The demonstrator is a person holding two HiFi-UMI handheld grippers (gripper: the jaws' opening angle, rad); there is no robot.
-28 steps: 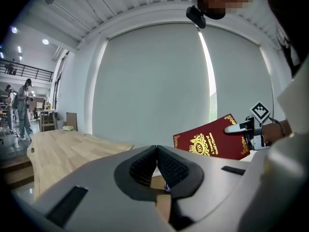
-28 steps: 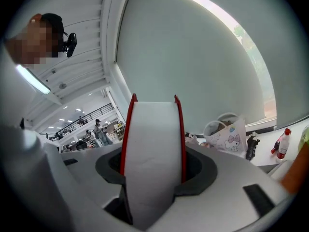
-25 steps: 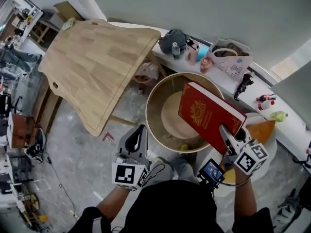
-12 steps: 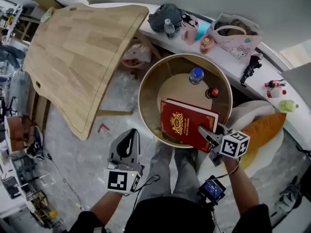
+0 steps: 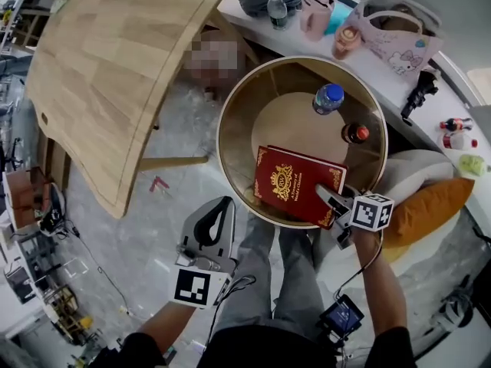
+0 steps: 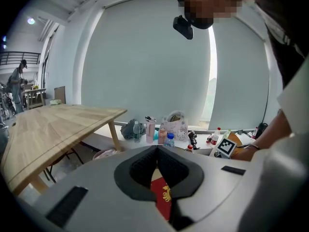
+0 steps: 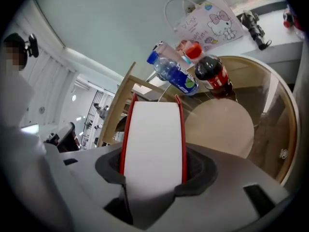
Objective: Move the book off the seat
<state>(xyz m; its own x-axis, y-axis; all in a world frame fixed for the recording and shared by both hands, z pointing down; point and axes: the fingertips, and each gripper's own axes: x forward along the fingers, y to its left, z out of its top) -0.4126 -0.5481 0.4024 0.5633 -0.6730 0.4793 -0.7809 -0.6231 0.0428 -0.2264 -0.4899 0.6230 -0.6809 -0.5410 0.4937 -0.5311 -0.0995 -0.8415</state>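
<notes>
A red book [image 5: 294, 184] with a gold crest lies nearly flat over the near part of the round wooden table [image 5: 230, 106]. I cannot tell whether it touches the table. My right gripper [image 5: 331, 202] is shut on the book's near right corner. In the right gripper view the book's white page edge [image 7: 153, 139] fills the gap between the jaws of the right gripper [image 7: 154, 170]. The left gripper [image 5: 217, 213] hangs lower left of the table, above the floor, shut and holding nothing. A strip of the book [image 6: 162, 197] shows below the left gripper [image 6: 157, 153] in its own view.
A blue-capped water bottle [image 5: 327, 98] and a cola bottle [image 5: 355, 133] stand on the round table. A cream seat with an orange cushion [image 5: 424, 209] is at the right. A big wooden tabletop [image 5: 115, 67] spreads at the left. A white ledge [image 5: 337, 48] carries bags and cups.
The right gripper has brought the book down from a raised, tilted pose to nearly flat over the round table's near side. The left gripper has stayed in place.
</notes>
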